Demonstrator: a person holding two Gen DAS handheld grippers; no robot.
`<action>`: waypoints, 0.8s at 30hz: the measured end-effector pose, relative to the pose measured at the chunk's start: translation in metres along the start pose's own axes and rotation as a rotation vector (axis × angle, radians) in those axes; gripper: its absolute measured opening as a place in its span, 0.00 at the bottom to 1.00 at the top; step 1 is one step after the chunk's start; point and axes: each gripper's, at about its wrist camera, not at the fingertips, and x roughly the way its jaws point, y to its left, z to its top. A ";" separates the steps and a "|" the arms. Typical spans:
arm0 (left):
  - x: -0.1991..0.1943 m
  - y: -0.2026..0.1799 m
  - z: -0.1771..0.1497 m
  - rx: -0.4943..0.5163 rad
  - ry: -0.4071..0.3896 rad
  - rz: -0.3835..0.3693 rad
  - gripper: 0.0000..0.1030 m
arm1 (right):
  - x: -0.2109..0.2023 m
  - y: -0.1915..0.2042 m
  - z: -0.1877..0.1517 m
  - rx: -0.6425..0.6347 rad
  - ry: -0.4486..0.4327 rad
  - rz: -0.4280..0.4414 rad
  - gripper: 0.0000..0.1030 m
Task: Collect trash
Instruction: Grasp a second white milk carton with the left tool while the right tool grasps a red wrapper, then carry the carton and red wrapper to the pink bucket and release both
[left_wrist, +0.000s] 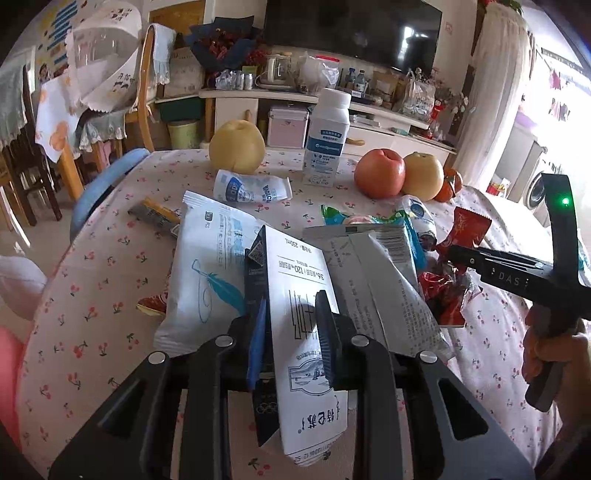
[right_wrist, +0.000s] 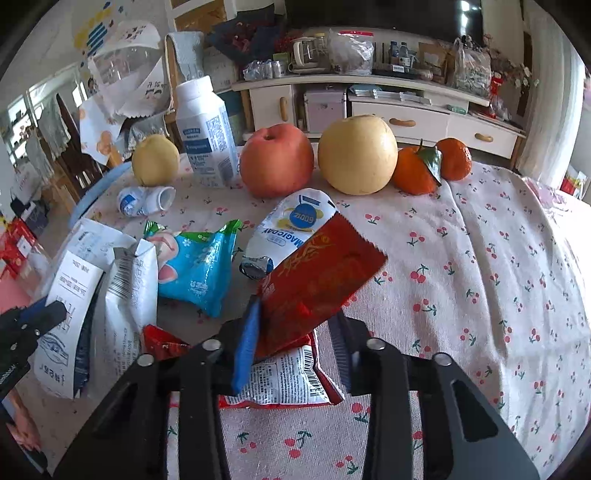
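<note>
My left gripper (left_wrist: 291, 328) is shut on a flattened white milk carton (left_wrist: 299, 291) and holds it over the table; it also shows in the right wrist view (right_wrist: 70, 295). My right gripper (right_wrist: 295, 325) is shut on a red wrapper (right_wrist: 317, 273), with another red and white wrapper (right_wrist: 284, 380) lying under it. Around them lie a white feather-print bag (left_wrist: 207, 266), a grey-white bag (left_wrist: 384, 280), a blue snack bag (right_wrist: 195, 266), a white Magicday pouch (right_wrist: 295, 225) and a crushed small bottle (left_wrist: 251, 188).
A cherry-print cloth (right_wrist: 480, 277) covers the table. At the far side stand a white bottle (left_wrist: 327, 136), two pears (left_wrist: 236, 147), an apple (right_wrist: 277, 164) and two oranges (right_wrist: 413, 171). A blue chair (left_wrist: 103, 181) is at the left; a TV cabinet (right_wrist: 406, 110) is behind.
</note>
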 end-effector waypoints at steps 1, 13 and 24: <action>0.000 0.000 0.000 0.001 0.000 -0.004 0.27 | -0.002 -0.001 0.000 0.011 -0.006 0.006 0.28; 0.008 -0.016 -0.010 0.139 0.048 0.046 0.64 | -0.028 0.005 -0.002 0.016 -0.071 0.029 0.26; 0.003 -0.011 -0.017 0.127 0.049 0.038 0.60 | -0.049 0.039 -0.010 -0.064 -0.100 0.066 0.26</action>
